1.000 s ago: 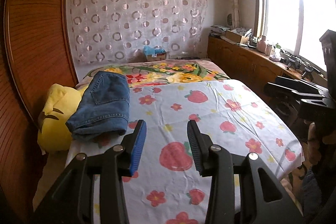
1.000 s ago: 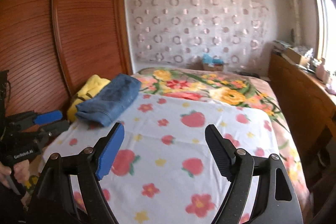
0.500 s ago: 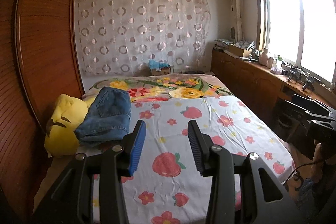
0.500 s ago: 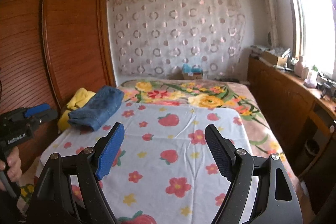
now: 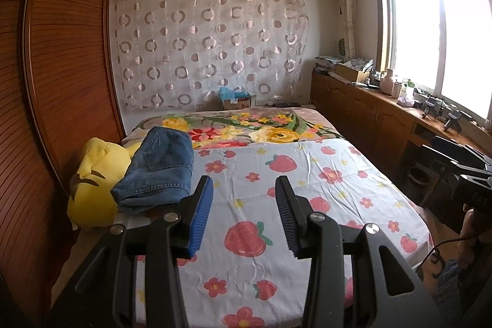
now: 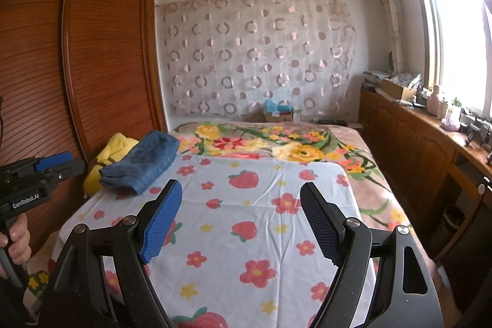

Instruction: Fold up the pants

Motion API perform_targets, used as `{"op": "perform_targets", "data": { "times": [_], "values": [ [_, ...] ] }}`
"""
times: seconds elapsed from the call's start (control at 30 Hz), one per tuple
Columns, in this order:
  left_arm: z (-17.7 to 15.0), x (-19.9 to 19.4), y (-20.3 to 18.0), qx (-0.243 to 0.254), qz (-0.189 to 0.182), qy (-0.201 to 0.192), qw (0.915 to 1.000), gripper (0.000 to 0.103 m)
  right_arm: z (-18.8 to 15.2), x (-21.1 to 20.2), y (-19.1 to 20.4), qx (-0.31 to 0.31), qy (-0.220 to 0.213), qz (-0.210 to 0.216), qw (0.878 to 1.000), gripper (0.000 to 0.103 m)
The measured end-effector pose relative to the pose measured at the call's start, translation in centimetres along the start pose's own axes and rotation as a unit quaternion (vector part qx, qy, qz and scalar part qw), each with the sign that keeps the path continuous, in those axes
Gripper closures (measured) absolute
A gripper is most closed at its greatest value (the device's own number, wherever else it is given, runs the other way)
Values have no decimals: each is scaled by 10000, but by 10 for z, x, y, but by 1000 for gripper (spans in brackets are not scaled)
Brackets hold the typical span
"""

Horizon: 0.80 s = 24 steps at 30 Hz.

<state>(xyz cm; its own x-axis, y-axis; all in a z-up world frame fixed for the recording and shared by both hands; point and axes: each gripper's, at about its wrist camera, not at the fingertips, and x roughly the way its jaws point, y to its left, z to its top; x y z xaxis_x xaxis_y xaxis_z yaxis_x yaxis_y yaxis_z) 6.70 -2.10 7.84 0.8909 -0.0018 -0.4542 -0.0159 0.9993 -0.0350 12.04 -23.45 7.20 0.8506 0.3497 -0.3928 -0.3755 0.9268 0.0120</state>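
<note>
Denim pants (image 5: 158, 171) lie folded at the bed's (image 5: 307, 205) left edge against a yellow pillow (image 5: 92, 189); both hand-held grippers, left (image 5: 244, 217) and right (image 6: 238, 223), hover open and empty, apparently finished.

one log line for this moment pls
jeans: folded, on sheet by yellow plush | left gripper: open, empty | right gripper: open, empty

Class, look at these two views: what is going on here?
A person holds a gripper in each hand over a bed. The left gripper and right gripper are both open and empty. The jeans already lie folded at the bed's left edge, partly on a yellow plush toy, untouched.
</note>
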Motion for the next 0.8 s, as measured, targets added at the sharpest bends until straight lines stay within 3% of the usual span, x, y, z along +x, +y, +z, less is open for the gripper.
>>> {"op": "perform_targets", "data": {
  "times": [0.8],
  "values": [
    [-4, 1, 3, -22, 11, 11, 10000, 60, 0, -1, 3, -2, 45, -38, 10000, 22]
  ]
}}
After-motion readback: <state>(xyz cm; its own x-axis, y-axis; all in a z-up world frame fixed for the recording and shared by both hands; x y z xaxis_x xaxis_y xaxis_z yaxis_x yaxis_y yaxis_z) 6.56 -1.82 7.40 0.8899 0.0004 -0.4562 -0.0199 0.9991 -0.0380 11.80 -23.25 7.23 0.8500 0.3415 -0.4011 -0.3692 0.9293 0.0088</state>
